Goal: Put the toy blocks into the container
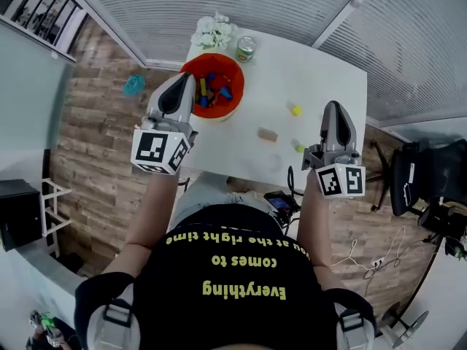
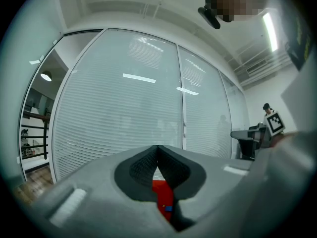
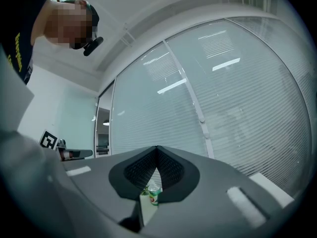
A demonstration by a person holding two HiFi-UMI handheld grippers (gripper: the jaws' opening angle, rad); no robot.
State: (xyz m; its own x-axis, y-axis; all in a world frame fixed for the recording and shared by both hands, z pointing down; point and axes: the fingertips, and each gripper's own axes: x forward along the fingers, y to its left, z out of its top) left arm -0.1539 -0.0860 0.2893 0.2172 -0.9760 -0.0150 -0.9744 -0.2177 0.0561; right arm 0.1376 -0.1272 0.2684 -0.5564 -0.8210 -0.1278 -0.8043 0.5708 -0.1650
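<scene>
A red bowl [image 1: 228, 73] holding several coloured blocks stands at the far left of the white table [image 1: 321, 79]. My left gripper [image 1: 179, 80] hovers at the bowl's near-left rim, its jaws shut and empty. In the left gripper view the tips [image 2: 157, 148] meet, and the red bowl [image 2: 161, 195] with a blue block shows below them. Three blocks lie loose on the table: a yellow block [image 1: 295, 110], a tan block [image 1: 268, 134] and a green block [image 1: 299, 148]. My right gripper [image 1: 334, 108] is raised right of these, shut on nothing; its tips [image 3: 157, 148] touch.
A green can [image 1: 246, 48] and a bunch of white flowers [image 1: 214, 29] stand at the table's far edge; the can [image 3: 154, 195] also shows below the right jaws. A black office chair [image 1: 430, 173] stands on the wooden floor at the right. A blinds-covered glass wall lies beyond the table.
</scene>
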